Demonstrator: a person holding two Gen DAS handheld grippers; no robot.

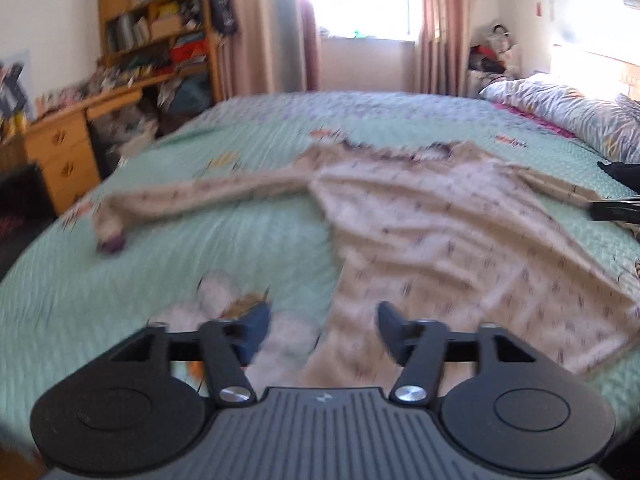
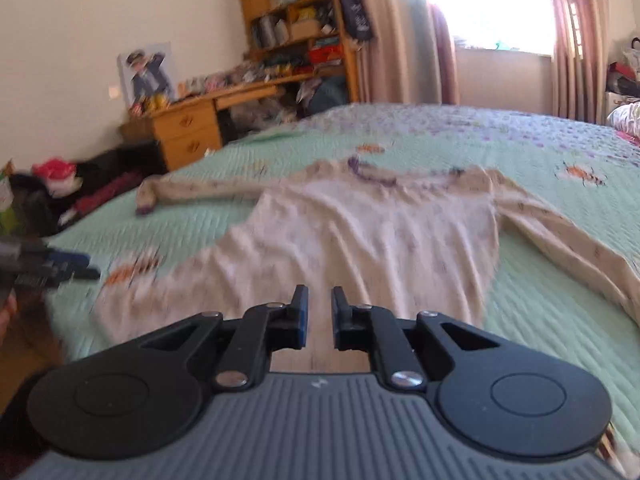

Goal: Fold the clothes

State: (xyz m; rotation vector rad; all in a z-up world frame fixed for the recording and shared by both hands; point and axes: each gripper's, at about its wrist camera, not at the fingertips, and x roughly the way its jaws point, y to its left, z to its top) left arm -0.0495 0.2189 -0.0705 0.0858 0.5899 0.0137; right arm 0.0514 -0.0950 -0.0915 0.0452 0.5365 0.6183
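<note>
A cream long-sleeved top (image 2: 360,232) lay spread flat, sleeves out, on the mint quilted bedspread (image 2: 560,304). Your left gripper (image 1: 324,320) hovered spread wide over its hem; your right gripper (image 2: 319,312) stood narrowly parted, grasping nothing.
</note>
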